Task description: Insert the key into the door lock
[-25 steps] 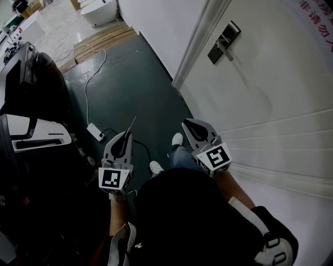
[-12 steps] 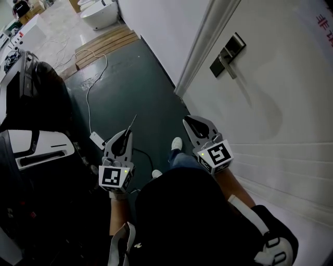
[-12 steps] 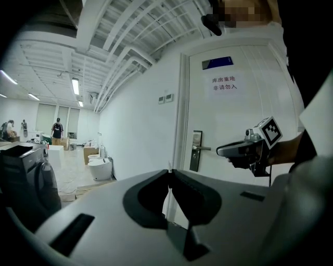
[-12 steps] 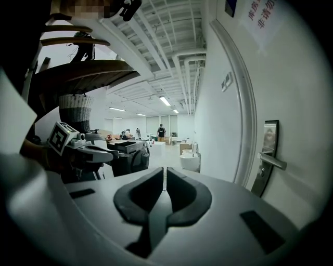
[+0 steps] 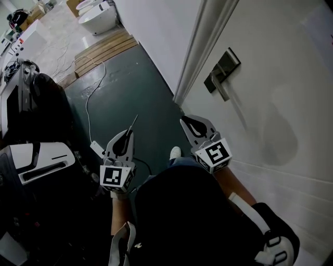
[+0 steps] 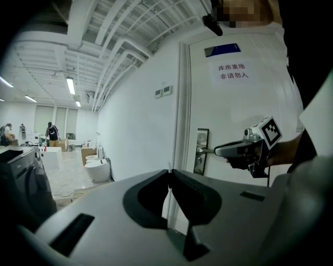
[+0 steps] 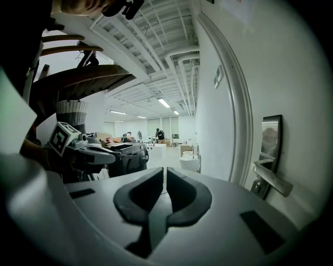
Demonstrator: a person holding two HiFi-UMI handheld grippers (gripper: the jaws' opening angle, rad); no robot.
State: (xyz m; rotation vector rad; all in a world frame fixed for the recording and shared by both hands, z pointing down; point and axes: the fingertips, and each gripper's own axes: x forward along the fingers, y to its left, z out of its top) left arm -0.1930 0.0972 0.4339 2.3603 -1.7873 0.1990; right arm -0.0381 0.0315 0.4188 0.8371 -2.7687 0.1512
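Biggest by far: plain white door (image 5: 270, 114) filling the right side of the head view, shut against its white moulded frame (image 5: 200, 47). Next down, dark green floor (image 5: 130, 78) stretching away on the left, with pale wooden planks (image 5: 104, 44) and a white ceramic fixture (image 5: 99, 10) at the far end. Then the tongs. Right tongs (image 5: 183, 120) up near the foot of the door frame, pressed together down to a hairline slit, nothing between them. Left tongs (image 5: 128, 133) further from the door, out over the floor, squeezed tight on the smallest item here. Smaller again: dark rectangular lock plate with a silver lever handle (image 5: 221, 72) on the door, ahead of the right tongs and well apart from both pairs. Also a thin white cable (image 5: 87, 93) snaking over the floor, and a white shoe toe (image 5: 175, 153) between the two pairs of tongs. Tiniest: thin silver key (image 5: 133, 122), pinched at its base in the left tongs, blade poking out past the tips, pointing forward and off to the left of the lock plate, well apart from it.
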